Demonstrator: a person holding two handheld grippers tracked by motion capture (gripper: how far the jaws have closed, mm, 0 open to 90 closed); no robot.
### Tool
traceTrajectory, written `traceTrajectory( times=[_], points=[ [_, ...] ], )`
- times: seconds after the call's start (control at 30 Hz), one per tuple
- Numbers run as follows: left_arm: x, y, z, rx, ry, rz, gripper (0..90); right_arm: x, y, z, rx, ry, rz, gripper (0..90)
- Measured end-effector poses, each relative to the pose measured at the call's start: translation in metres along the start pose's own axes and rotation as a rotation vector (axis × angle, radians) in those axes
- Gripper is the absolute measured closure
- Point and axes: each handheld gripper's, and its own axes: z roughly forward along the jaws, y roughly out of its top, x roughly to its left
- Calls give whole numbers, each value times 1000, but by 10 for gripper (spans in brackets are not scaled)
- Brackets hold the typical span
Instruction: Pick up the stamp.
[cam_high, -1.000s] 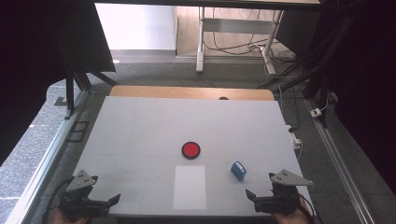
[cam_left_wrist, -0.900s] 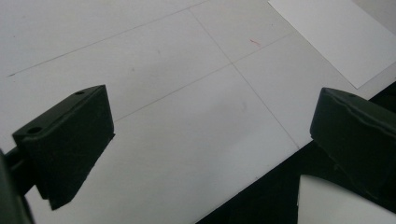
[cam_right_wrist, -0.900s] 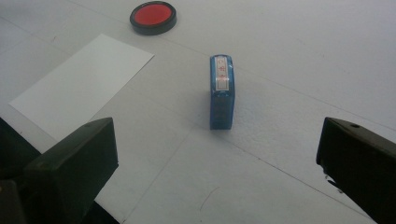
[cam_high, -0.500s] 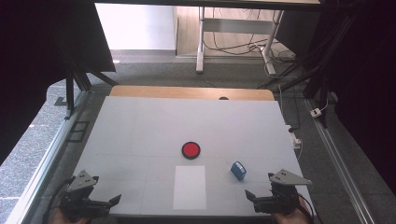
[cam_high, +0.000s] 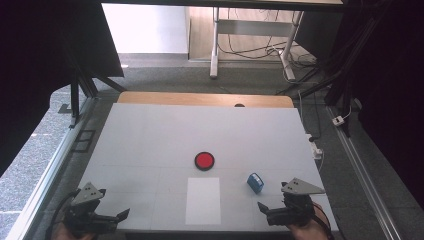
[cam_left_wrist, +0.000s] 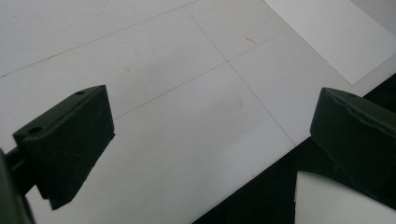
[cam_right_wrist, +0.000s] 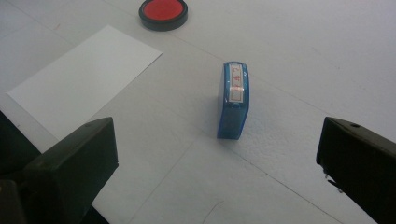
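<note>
A blue stamp (cam_high: 255, 182) lies on its side on the white table (cam_high: 150, 140), right of centre; a red-lettered label shows on the stamp (cam_right_wrist: 233, 100) in the right gripper view. A round red ink pad (cam_high: 204, 160) with a black rim sits mid-table, and a white sheet of paper (cam_high: 203, 200) lies just in front of it. My right gripper (cam_high: 264, 212) rests at the front right edge, open and empty, a short way in front of the stamp and pointing left. At the front left corner my left gripper (cam_high: 119, 216) is open with nothing between its jaws.
The table's front edge runs under both grippers, with dark floor below it (cam_left_wrist: 261, 196). A wooden strip (cam_high: 200, 99) borders the far side. A black frame and cables stand to the right, beyond the table.
</note>
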Motion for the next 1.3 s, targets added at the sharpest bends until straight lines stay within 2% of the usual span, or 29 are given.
traceTrajectory(
  times=[0.33,0.43,0.63,0.8,1.3],
  points=[
    [1,0,0,-1,-4,-7,0,-2,8,14,29,-7,-2,0],
    [1,0,0,1,-4,-6,0,-3,10,16,40,1,13,0],
    [1,0,1,1,-2,-4,0,-4,15,26,71,-16,3,0],
    [1,1,1,1,-5,-2,0,-6,17,36,74,-26,9,0],
    [2,1,2,4,-17,-3,0,-10,30,58,105,3,7,0]
  ],
)
